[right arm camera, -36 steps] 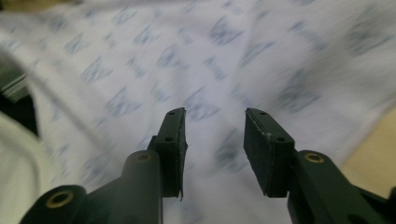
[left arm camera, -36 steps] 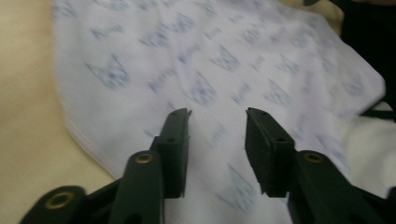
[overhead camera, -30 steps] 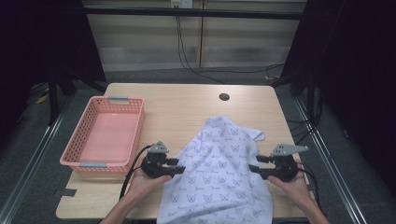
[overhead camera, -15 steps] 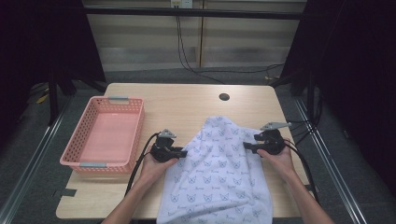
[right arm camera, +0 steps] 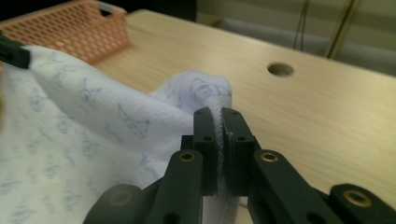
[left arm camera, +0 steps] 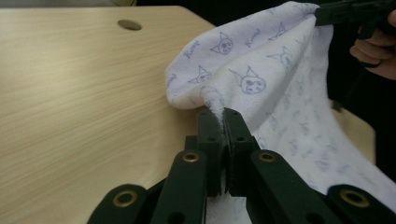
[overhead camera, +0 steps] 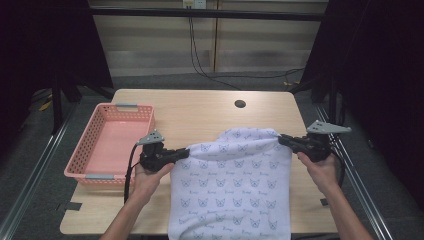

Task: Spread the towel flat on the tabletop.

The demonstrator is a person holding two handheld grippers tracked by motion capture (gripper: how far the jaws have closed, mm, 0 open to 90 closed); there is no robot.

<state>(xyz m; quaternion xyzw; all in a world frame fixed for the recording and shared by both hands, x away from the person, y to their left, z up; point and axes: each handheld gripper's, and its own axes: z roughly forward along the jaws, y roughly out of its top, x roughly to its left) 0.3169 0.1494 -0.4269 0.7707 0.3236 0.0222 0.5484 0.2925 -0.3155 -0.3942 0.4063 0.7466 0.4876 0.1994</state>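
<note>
high view: the towel (overhead camera: pixel 232 187) hangs over the table (overhead camera: pixel 200 112), its far corners clamped in the left gripper (overhead camera: pixel 184 153) and right gripper (overhead camera: pixel 283 139). each bites little hem, so a hard pull could slip a corner free.

Towel (overhead camera: pixel 232 185) – soft terry cloth, matt; table (overhead camera: pixel 200 112) – smooth pale wood; basket (overhead camera: pixel 90 150) – pink perforated plastic.

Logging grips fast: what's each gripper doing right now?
Left gripper: shut on the towel.
Right gripper: shut on the towel's other corner.
</note>
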